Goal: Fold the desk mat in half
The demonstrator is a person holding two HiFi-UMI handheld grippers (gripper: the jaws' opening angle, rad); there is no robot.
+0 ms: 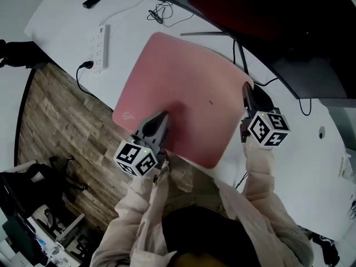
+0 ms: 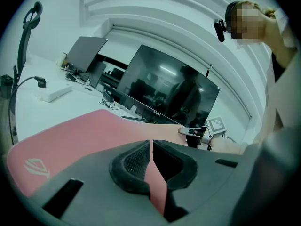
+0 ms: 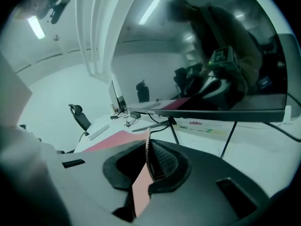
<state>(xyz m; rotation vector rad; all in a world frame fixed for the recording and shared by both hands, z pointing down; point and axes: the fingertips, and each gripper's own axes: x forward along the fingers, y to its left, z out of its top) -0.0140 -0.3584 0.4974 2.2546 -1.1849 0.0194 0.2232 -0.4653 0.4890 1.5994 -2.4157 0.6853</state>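
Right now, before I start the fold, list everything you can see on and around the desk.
desk mat: one, pink, on the desk
desk: one, white
power strip: one, white, left of the mat
monitor: one, dark, behind the mat
cables: several, black, near the monitor
floor: wood-look, left of the desk
left gripper: grey, shut on the mat's near edge
right gripper: grey, shut on the mat's right corner
sleeves: two, beige

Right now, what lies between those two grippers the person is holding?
Only the pink desk mat: in the head view its surface spans the gap between the left gripper and the right gripper, each shut on its edge.
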